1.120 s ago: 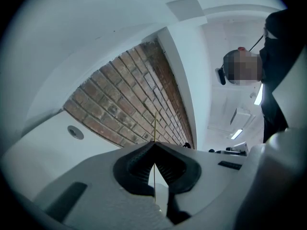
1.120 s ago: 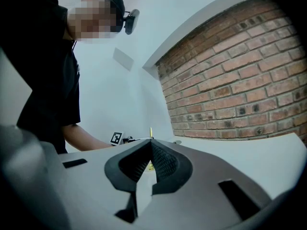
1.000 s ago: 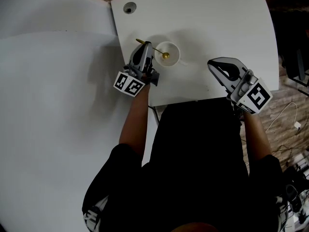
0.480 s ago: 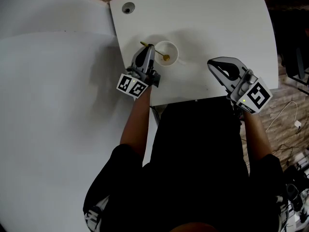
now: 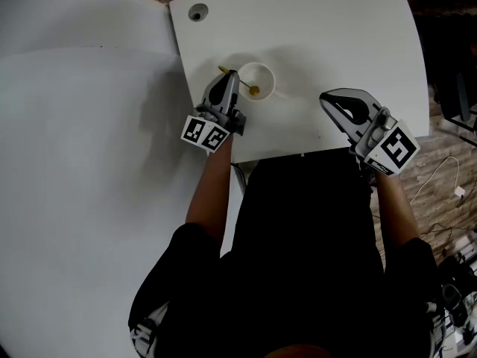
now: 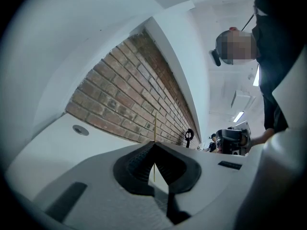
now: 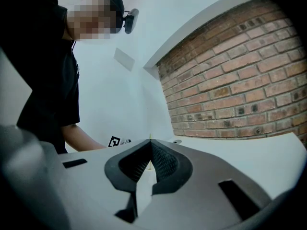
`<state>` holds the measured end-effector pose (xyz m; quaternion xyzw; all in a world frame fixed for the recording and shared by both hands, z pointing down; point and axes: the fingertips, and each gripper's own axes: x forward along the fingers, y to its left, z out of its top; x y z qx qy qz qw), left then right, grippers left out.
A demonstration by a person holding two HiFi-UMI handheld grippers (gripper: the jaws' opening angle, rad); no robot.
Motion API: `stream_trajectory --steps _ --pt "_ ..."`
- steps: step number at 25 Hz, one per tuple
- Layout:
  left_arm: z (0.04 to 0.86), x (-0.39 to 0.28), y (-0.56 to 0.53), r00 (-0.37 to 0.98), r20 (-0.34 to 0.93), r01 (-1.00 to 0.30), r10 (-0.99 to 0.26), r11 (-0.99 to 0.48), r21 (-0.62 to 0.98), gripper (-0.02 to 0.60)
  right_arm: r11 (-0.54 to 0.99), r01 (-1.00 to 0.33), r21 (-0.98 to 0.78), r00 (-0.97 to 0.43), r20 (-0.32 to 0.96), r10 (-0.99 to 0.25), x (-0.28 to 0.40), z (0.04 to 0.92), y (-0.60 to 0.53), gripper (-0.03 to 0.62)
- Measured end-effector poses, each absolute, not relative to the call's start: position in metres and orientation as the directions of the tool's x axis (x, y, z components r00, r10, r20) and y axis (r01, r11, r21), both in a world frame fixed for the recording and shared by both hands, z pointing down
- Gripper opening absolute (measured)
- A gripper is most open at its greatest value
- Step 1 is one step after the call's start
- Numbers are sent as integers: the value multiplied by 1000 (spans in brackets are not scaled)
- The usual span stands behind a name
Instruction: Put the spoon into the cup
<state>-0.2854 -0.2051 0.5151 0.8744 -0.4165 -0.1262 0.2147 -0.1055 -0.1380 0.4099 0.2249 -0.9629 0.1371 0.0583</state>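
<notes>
A white cup (image 5: 262, 74) stands on the white table (image 5: 335, 28). A thin gold spoon (image 5: 254, 90) slants into it, bowl end inside the cup and handle end sticking out to the left. My left gripper (image 5: 233, 74) is at the cup's left rim, shut on the spoon's handle. In the left gripper view the handle (image 6: 155, 123) runs upright through the closed left gripper (image 6: 154, 145). My right gripper (image 5: 326, 98) hovers right of the cup, apart from it, shut with nothing held. In its own view the right gripper (image 7: 150, 143) has its jaws together.
A round cable hole (image 5: 197, 11) sits near the table's far left corner. The table's front edge (image 5: 298, 155) runs just behind both grippers. A large white surface (image 5: 82, 162) lies to the left. Cables (image 5: 447, 192) lie on the floor at right.
My left gripper has shifted slightly forward and right, and the spoon's bowl end has dropped lower into the cup. The right gripper has stayed put.
</notes>
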Motion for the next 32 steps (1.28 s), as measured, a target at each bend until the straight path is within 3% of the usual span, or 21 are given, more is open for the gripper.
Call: stream_trajectory --steps 17,32 --pt "532 -291 -196 622 22 -696 -783 -540 473 17 867 -439 -236 -897 174 -407 -110 410 -132 6" --pt "525 -304 -189 612 -13 -669 -791 -526 525 18 879 -425 -217 -903 168 -396 -121 404 -124 6"
